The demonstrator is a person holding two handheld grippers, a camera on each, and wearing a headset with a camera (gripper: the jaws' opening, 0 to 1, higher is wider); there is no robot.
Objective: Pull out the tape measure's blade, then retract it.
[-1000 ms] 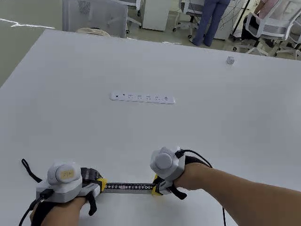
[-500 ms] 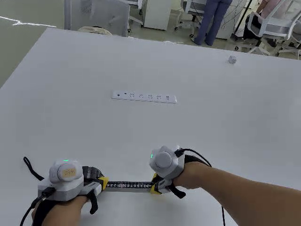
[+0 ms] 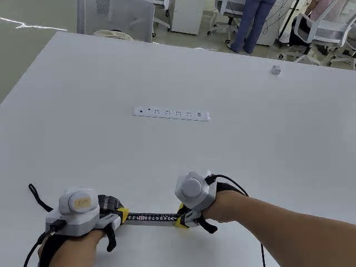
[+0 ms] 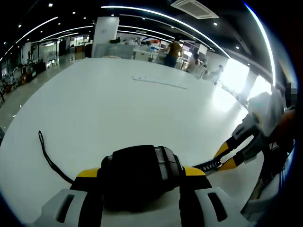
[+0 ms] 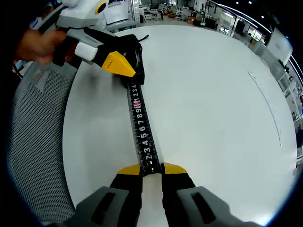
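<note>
The black tape measure case (image 4: 137, 177) sits between the yellow-tipped jaws of my left gripper (image 4: 141, 172), which is shut on it near the table's front edge. In the head view the case (image 3: 108, 204) lies just ahead of the left gripper (image 3: 119, 216). A short length of numbered blade (image 5: 141, 127) runs out of the case (image 5: 124, 47) across the white table (image 5: 203, 94) to my right gripper (image 5: 151, 168), whose jaws are shut on the blade's end. From the head view the blade (image 3: 151, 217) spans the gap to the right gripper (image 3: 182, 218).
A white power strip (image 3: 171, 114) lies mid-table, and a small grey object (image 3: 275, 70) sits far right. The case's black strap (image 3: 36, 197) trails left on the table. Office chairs and a standing person are beyond the far edge.
The stretch of blade between the two grippers looks slightly shorter, the grippers a touch closer together. The head view has drifted a little.
</note>
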